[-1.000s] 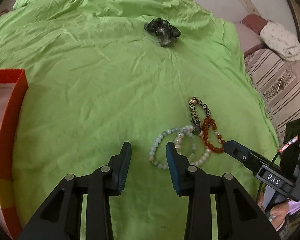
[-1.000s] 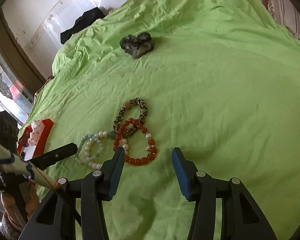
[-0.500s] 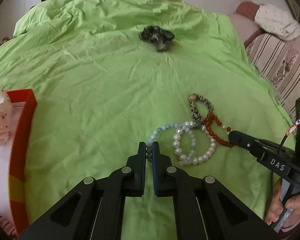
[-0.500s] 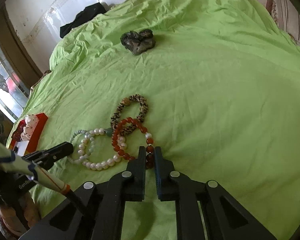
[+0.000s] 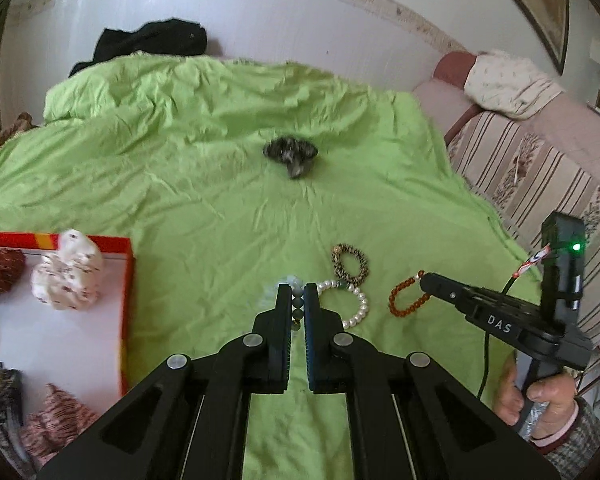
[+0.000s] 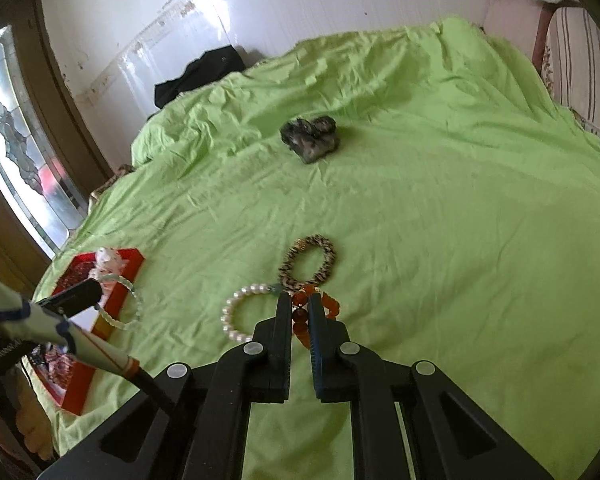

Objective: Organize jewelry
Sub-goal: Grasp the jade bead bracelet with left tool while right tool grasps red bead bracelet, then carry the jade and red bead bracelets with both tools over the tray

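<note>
Both grippers have closed and risen since the earlier frames, each lifting a bracelet off the green sheet point(image 5: 204, 208). Left gripper point(image 5: 297, 300): jaws clamped on the pale green bead bracelet point(image 6: 130, 300), raised clear of the sheet. Right gripper point(image 6: 299, 308): jaws clamped on the red bead bracelet point(image 5: 406, 300), also raised. Pearl bracelet point(image 5: 356, 308) and leopard-pattern bracelet point(image 5: 350, 264) lie touching on the sheet between the grippers. Red-rimmed tray point(image 5: 126, 280) sits at left, holding cloth pouches. Dark scrunchie point(image 5: 292, 154) lies farther back.
</note>
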{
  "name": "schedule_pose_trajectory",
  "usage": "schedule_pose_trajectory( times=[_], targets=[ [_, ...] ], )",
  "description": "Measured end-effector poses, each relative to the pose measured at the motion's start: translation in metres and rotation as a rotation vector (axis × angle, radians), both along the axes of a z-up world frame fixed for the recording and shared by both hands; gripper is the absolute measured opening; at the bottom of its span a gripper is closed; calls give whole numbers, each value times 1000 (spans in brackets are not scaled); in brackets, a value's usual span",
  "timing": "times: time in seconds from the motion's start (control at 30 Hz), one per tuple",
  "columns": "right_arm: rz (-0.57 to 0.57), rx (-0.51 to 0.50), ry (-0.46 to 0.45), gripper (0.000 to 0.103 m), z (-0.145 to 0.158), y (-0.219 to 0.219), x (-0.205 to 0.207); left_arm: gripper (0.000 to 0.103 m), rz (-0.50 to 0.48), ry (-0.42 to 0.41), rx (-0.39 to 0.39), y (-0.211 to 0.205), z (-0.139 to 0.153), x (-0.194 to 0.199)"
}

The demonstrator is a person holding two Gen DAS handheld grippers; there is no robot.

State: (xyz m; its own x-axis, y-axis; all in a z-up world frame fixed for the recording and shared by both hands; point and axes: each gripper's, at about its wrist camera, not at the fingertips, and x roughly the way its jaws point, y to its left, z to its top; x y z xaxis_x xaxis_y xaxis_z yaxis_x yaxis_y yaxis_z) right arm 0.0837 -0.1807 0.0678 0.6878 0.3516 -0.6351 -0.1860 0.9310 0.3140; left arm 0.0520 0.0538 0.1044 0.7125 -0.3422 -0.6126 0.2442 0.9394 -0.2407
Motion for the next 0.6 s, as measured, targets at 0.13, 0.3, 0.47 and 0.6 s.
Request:
schedule_pose_trajectory(
  times=[0.13, 0.3, 0.47, 0.6],
  targets=[
    [9, -11, -13, 9, 5, 7, -9, 5, 22, -27, -4, 17, 14, -14],
    [14, -31, -18, 9, 5, 15, -13, 5, 73, -52, 43, 30, 19, -24],
    [10, -56, -13, 9, 1, 22, -15, 5, 129, -57, 99, 40, 18, -26],
    [10, -78, -12, 9, 0, 27, -16, 5, 169, -64, 153, 41, 16, -25]
  ],
)
